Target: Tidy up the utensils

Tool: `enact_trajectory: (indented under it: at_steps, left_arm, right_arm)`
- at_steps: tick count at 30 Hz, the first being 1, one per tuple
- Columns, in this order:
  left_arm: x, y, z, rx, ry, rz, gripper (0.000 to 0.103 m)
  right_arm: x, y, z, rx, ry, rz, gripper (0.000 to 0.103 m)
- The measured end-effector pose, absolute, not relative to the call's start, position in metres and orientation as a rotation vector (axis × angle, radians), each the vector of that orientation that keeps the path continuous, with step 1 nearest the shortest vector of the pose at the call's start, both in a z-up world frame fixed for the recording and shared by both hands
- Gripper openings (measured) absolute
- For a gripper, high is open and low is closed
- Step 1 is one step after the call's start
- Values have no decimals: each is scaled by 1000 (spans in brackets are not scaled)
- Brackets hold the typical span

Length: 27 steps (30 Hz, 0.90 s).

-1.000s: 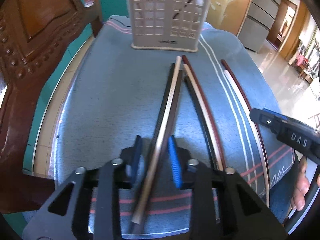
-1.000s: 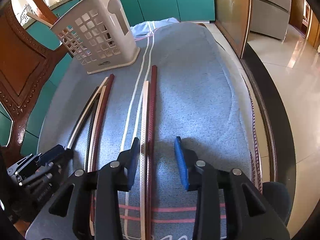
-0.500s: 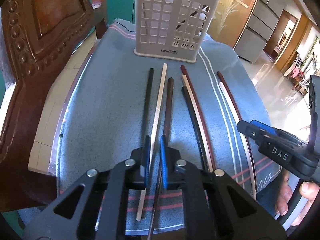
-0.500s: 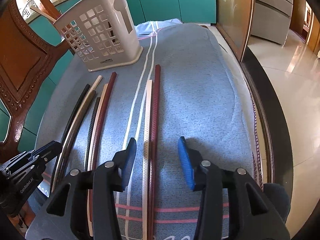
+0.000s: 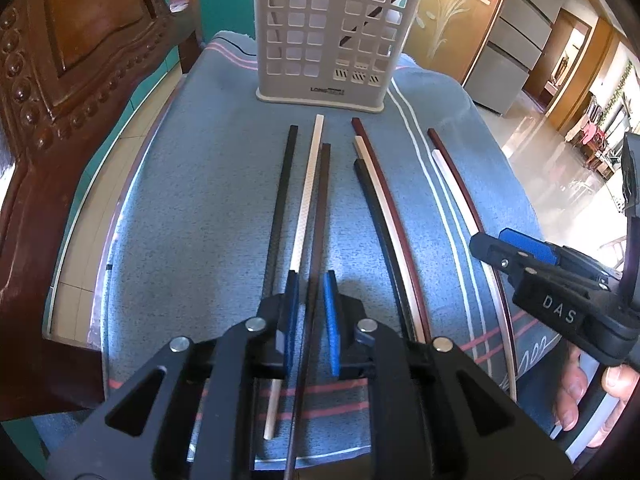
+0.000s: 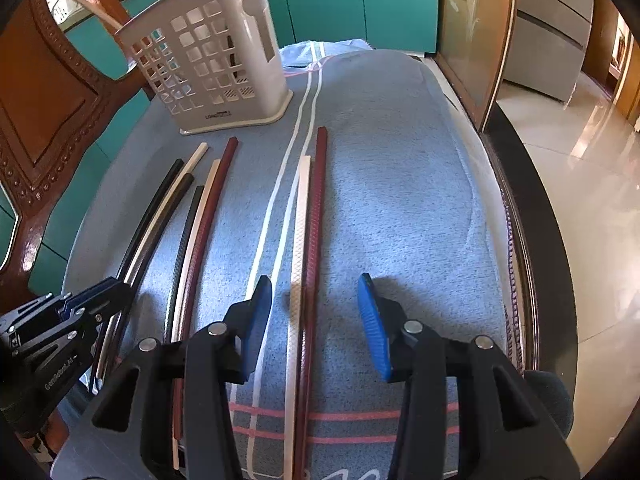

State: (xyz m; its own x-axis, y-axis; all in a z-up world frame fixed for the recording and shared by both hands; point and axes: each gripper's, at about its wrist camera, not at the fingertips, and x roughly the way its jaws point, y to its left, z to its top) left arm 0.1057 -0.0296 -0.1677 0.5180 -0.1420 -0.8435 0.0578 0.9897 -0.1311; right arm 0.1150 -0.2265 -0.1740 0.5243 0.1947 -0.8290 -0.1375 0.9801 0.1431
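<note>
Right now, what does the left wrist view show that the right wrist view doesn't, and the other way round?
Only the left wrist view shows a person's hand at the lower right edge. Only the right wrist view shows the spoon-shaped cutout in the basket's side and the table's dark rim. Both show the perforated basket, the blue cloth, eight chopsticks lying in three groups, and the carved wooden chair.

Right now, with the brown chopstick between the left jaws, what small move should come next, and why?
Probably close the left gripper on the brown chopstick before lifting. Its jaws have just eased open a little, and the stick lies between them with slivers of gap showing, so it doesn't look gripped. The white chopstick lies close beside it, so close squarely.
</note>
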Motion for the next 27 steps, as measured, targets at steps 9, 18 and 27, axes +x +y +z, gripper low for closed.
enact_trajectory:
  at_steps: [9,18,27]
  left_arm:
    - [105,-29,-170,-86,1024,-105,28]
    - [104,-26,-175,-81,1034,-100,30]
    - [103,-30,-175,-57,1027,-103,34]
  right_arm:
    - [113,-216,-172,57,998,283,44]
    - [118,-220,-174,56,1003,251,44]
    - [116,-215,-175,45,1010,263,44]
